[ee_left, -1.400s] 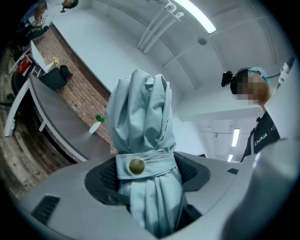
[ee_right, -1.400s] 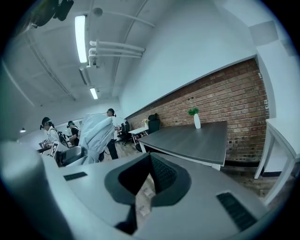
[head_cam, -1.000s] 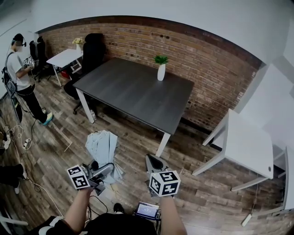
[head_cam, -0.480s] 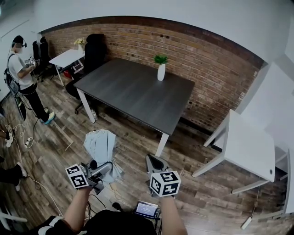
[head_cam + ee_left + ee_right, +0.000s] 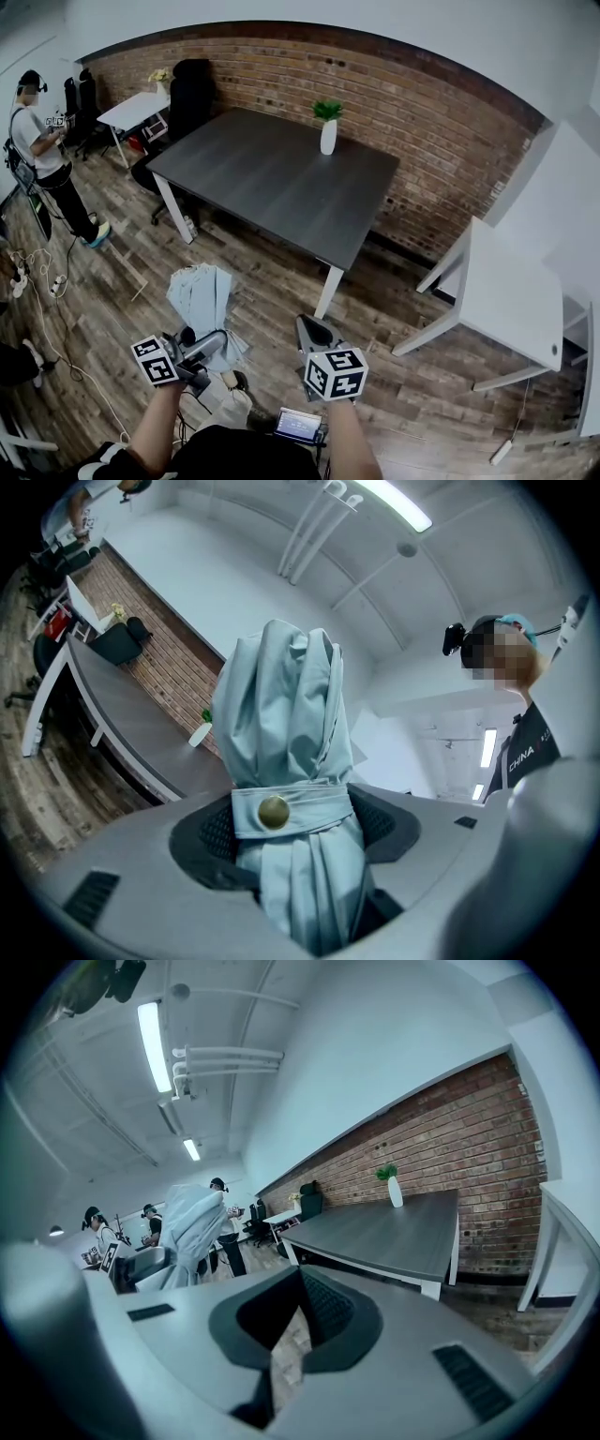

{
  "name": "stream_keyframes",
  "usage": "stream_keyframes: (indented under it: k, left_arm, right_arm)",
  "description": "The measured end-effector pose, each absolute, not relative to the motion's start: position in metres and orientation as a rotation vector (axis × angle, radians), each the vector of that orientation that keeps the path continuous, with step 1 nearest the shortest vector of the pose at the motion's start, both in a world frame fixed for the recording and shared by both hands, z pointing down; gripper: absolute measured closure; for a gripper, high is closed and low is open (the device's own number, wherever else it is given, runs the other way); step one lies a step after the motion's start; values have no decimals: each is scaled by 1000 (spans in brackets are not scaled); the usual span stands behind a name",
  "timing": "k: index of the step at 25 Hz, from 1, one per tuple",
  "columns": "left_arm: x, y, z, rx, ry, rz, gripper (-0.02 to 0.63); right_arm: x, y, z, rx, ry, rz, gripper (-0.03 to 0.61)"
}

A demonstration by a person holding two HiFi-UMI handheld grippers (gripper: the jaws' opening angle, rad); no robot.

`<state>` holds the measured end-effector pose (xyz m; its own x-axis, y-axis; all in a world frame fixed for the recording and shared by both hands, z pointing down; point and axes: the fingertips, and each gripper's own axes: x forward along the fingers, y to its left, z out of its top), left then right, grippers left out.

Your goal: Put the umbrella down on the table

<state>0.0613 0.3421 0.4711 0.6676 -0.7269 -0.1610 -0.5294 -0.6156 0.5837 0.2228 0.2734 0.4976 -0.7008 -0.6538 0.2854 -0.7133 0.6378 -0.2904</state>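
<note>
The dark table (image 5: 272, 178) stood at my twelve o'clock, well apart from the folded pale umbrella (image 5: 281, 714) at ten o'clock, clamped at its strap (image 5: 317, 808) in my left gripper (image 5: 292, 829), my right gripper (image 5: 300, 1283) pinched together on nothing.

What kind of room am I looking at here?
Most likely an office or workroom: a large dark table with a plant in a white vase, white desks, a black office chair and a brick wall.
</note>
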Motion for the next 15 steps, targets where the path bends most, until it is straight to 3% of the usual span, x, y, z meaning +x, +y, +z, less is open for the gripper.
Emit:
stream_keyframes:
  k: [15]
  left_arm:
    - [-3,238,483,2373,-908,-556,322]
  right_arm:
    - [175,181,504,1212,-2624,580,572]
